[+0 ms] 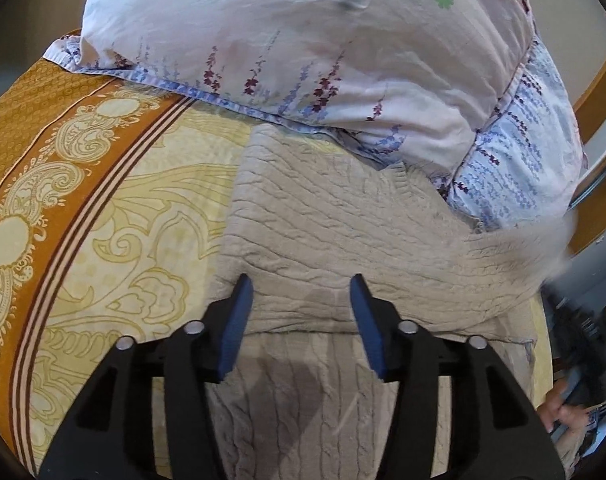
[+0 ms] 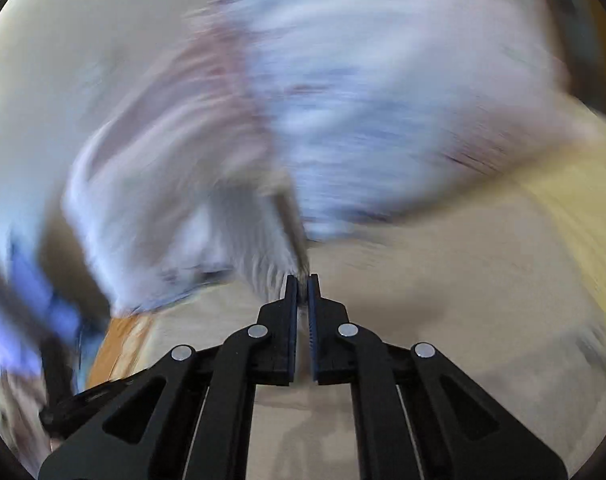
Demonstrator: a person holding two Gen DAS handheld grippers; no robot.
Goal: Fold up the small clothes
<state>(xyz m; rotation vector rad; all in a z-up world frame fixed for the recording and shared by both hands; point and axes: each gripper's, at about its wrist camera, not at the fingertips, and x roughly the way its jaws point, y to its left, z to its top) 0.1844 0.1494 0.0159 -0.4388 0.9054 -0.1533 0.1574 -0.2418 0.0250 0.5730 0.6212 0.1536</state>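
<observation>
Left gripper (image 1: 301, 284) spread wide above folded beige sweater (image 1: 327, 224) on bed (image 1: 115, 200). Right gripper (image 2: 302, 278) clenched on blurred sweater edge.

- A home bedroom: the work surface is a bed under a yellow and orange paisley-patterned cotton bedspread (image 1: 83, 200).
- A plump white pillow with purple and blue flower sprigs (image 1: 303, 52) lies at its far end.
- A beige cable-knit garment (image 1: 323, 224) is spread on the bedspread.
- A pale wall (image 2: 63, 60) rises behind.
</observation>
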